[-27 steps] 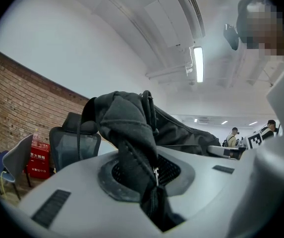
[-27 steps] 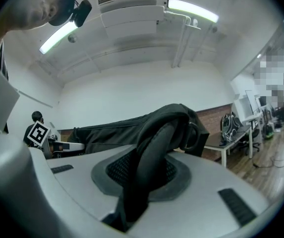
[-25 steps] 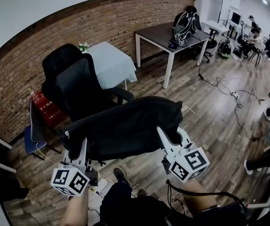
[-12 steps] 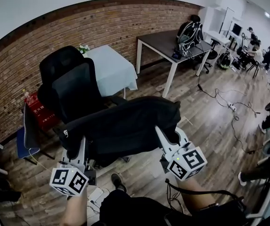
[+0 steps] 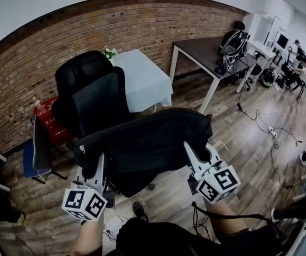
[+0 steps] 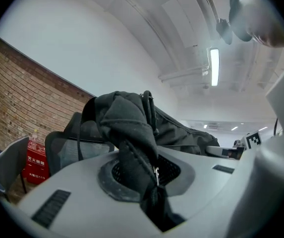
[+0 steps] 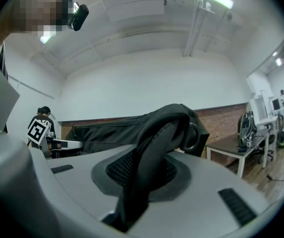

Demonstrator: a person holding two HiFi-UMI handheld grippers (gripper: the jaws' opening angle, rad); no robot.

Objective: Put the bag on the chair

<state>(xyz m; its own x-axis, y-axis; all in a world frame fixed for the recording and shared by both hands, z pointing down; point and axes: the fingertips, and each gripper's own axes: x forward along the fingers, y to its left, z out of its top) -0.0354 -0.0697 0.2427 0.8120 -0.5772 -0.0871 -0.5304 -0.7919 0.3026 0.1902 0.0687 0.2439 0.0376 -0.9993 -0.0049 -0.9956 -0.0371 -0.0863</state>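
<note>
The black bag (image 5: 147, 143) hangs stretched level in the air just in front of the black office chair (image 5: 91, 92), hiding its seat from the head view. A white-covered desk (image 5: 142, 76) stands close behind the chair, near the brick wall (image 5: 46, 47). Bare wooden floor (image 5: 238, 137) lies open to the right. The left gripper (image 5: 100, 164) has its jaws clamped on bunched fabric at the bag's left end. The right gripper (image 5: 196, 152) has its jaws pinching a fold at the right end.
</note>
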